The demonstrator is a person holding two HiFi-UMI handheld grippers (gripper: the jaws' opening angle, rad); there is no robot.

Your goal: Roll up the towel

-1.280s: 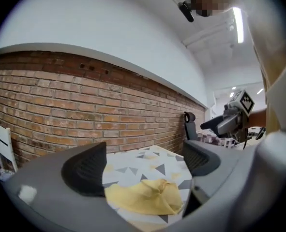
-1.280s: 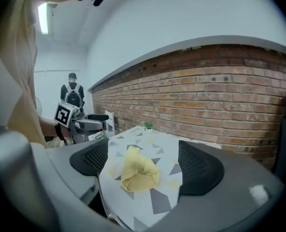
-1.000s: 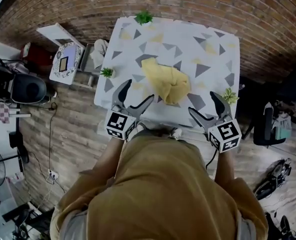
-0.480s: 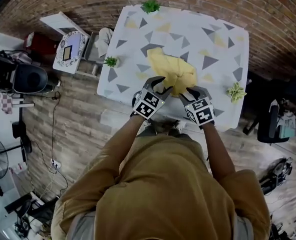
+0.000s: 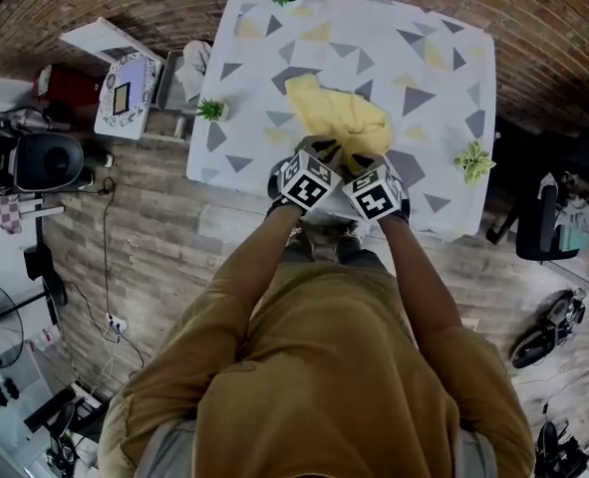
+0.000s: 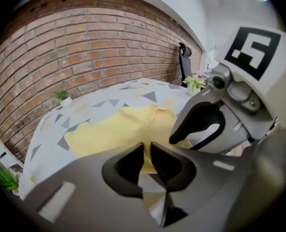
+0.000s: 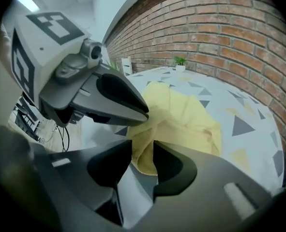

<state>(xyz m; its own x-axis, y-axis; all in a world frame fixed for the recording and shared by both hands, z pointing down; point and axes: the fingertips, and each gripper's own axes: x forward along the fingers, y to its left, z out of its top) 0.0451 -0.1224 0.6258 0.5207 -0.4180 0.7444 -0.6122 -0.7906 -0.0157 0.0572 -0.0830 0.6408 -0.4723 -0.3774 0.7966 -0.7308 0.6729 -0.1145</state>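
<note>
On the triangle-patterned table (image 5: 443, 88) the yellow towel (image 5: 336, 118) lies crumpled, with no roll begun. Both pairs of jaws have just been closing: the right gripper (image 7: 143, 151) clamps a fold at the near edge, and the left gripper (image 6: 146, 146) seemingly nips thin cloth alongside

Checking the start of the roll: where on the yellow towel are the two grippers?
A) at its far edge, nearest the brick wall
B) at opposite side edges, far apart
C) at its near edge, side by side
C: the head view shows the left gripper and right gripper side by side at the yellow towel's near edge; their jaws have just been closing, with towel cloth between each pair.
</note>
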